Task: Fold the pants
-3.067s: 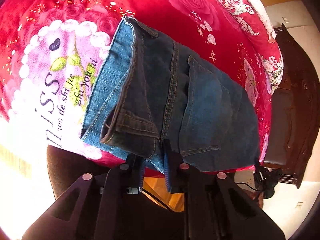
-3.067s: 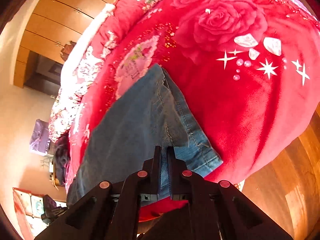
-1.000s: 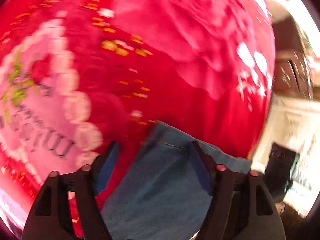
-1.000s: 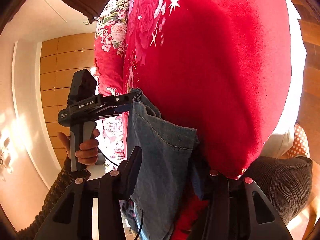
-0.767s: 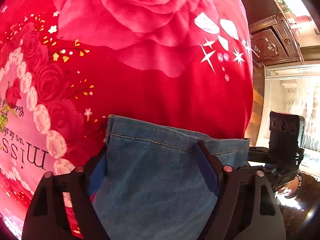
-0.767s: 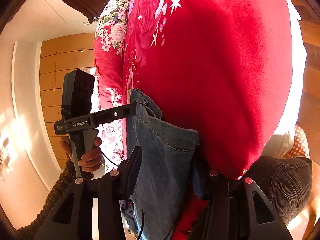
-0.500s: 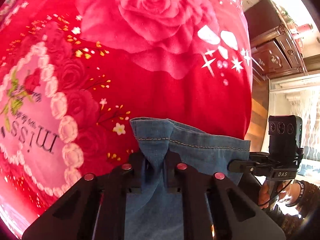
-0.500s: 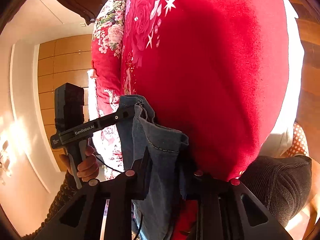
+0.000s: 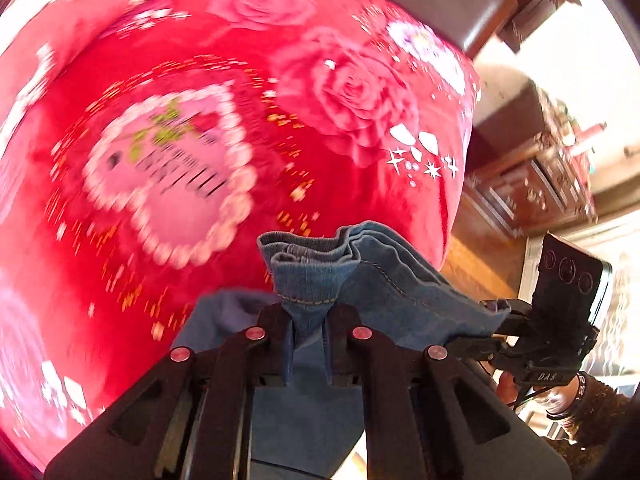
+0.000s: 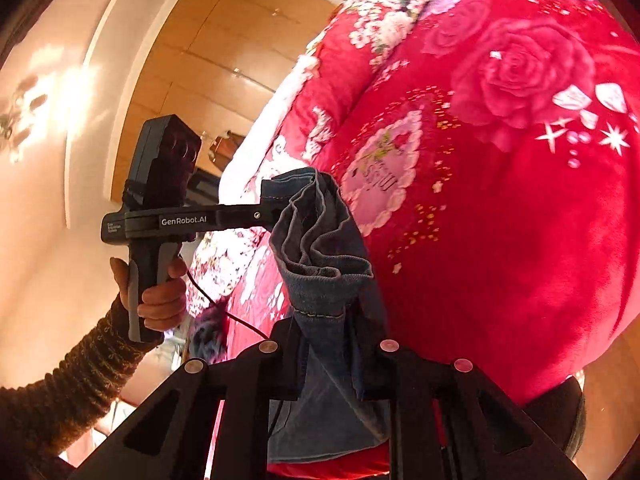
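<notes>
The blue denim pants (image 9: 360, 276) hang bunched between my two grippers, lifted above the red rose blanket (image 9: 200, 80). My left gripper (image 9: 308, 320) is shut on one hem edge of the pants. It also shows in the right wrist view (image 10: 276, 210), pinching the far corner of the denim (image 10: 320, 248). My right gripper (image 10: 330, 332) is shut on the other hem edge. It also shows in the left wrist view (image 9: 500, 316), at the right end of the cloth. The rest of the pants hangs below, hidden behind the gripper bodies.
The bed's blanket (image 10: 500, 200) has a pink heart print (image 9: 172, 172) in its middle. Dark wooden furniture (image 9: 532, 184) stands past the bed's right side. Wooden wall panels (image 10: 224, 60) lie behind the left hand (image 10: 160, 292).
Both grippers closed on the hem edges of the pants about half a second ago. Both have since lifted the denim off the blanket, and it now bunches between them.
</notes>
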Tool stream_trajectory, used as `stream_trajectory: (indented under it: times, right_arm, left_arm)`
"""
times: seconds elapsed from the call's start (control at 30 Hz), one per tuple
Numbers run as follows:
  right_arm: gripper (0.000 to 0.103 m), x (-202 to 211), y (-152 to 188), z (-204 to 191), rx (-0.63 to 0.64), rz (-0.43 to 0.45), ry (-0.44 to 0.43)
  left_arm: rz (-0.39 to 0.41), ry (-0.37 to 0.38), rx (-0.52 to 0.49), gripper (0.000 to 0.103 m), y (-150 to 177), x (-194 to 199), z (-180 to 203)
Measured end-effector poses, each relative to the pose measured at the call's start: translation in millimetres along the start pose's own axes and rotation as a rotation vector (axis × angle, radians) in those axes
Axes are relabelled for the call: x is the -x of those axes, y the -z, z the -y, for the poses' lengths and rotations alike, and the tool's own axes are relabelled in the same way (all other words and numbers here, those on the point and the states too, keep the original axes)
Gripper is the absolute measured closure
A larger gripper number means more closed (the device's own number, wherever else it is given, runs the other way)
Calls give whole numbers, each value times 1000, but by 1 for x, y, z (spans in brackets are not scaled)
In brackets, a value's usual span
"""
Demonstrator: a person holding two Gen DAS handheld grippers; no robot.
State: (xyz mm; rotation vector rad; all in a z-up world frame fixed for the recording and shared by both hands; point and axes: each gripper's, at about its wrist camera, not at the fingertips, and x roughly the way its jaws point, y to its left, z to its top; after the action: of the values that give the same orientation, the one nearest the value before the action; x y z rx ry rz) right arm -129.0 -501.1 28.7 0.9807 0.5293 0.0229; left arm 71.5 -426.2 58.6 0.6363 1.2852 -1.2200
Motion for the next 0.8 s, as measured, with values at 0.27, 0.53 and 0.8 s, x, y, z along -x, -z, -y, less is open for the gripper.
stream_trajectory:
  times: [0.27,0.53,0.8]
  right_arm:
    - [84,-82,58,-83,254,-352,-5]
    - [72,-162,136,-100,354,-756,106]
    - [55,-122,88,-109,370,-693,75]
  left_arm:
    - [39,11,298,93,96,16,-75]
    - [-38,3,569,80,192,-7,-122]
    - [91,99,716,53,261,2,-113]
